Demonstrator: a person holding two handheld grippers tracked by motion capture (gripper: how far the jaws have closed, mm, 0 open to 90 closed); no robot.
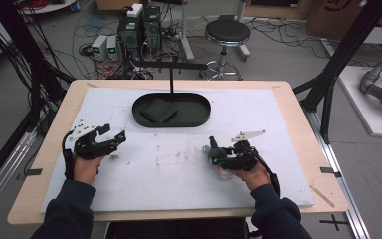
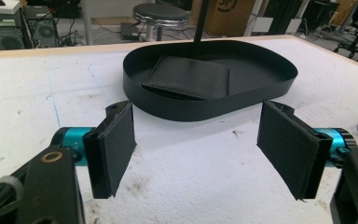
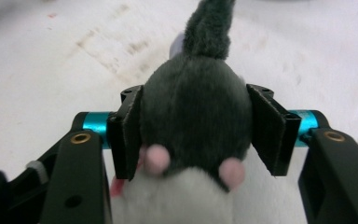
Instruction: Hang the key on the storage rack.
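My right gripper (image 3: 193,98) is shut on a grey plush toy (image 3: 196,107) with a white belly and pink paws; both pads press into its sides. In the high view the right gripper (image 1: 214,157) holds the plush toy (image 1: 213,147) low over the white mat at the right of centre. My left gripper (image 1: 113,140) rests at the mat's left side, open, with nothing between its fingers. Its own view has the left gripper (image 2: 198,112) facing a black oval tray (image 2: 205,112) that holds a flat black wallet-like piece (image 2: 186,77).
The black tray (image 1: 171,121) sits at the back middle of the white mat (image 1: 179,169), with a thin black post (image 1: 171,79) rising behind it. Beyond the wooden table edge (image 1: 179,82) stand a stool (image 1: 227,35), computer boxes (image 1: 139,30) and cables.
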